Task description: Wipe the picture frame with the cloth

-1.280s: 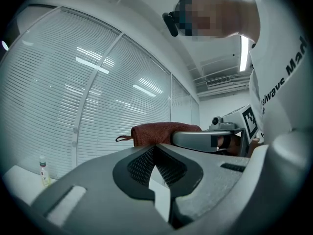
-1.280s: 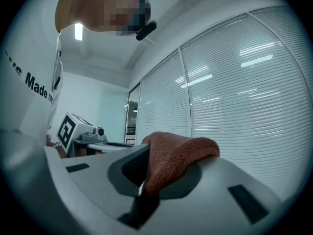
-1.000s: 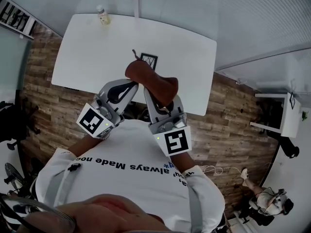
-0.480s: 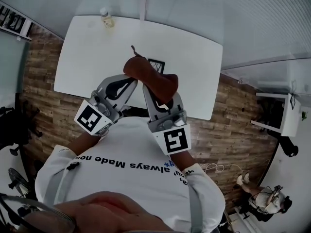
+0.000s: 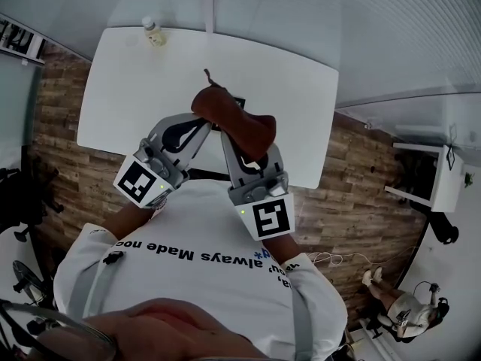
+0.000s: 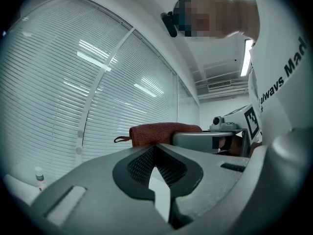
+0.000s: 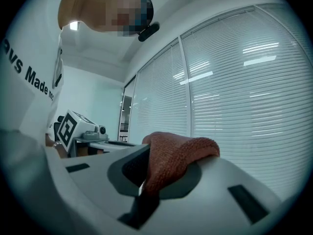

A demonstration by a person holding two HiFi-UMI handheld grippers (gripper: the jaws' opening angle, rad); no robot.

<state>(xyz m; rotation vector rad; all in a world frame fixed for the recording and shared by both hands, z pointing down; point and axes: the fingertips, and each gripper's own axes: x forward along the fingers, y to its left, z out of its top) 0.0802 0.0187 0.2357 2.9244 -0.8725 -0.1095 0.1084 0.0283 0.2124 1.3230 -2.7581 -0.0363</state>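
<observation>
Both tools were up in front of the person's white T-shirt (image 5: 188, 262), held above the near edge of the white tabletop (image 5: 135, 89). The right tool (image 7: 144, 180) was clenched on the reddish-brown cloth (image 7: 176, 155). Its own view showed the fabric pinched between the jaws and bulging up over the top of them. From the head view the cloth draped over the tip of that tool, with a thin loop sticking up at its far end.

The left tool (image 6: 155, 148) was closed too, jaw tips pressed together with nothing between them. It sat just beside the right one, tip angled in toward the cloth, and whether it touched the fabric could not be told. Its view caught the cloth and the other tool's grey body straight across from it.

The picture frame (image 5: 238, 101) lay on the tabletop beyond the tools. It looked small and dark-edged, and most of it was hidden behind the cloth in the head view, with only a corner peeking out. Cloth and frame appeared apart, the cloth being held up in the air.

A small bottle (image 5: 152, 31) stood at the far-left corner of the tabletop, well away from the frame. Wood-plank floor (image 5: 64, 164) ran round the tabletop, and white slatted blinds (image 6: 73, 82) filled the background of both tool views.
</observation>
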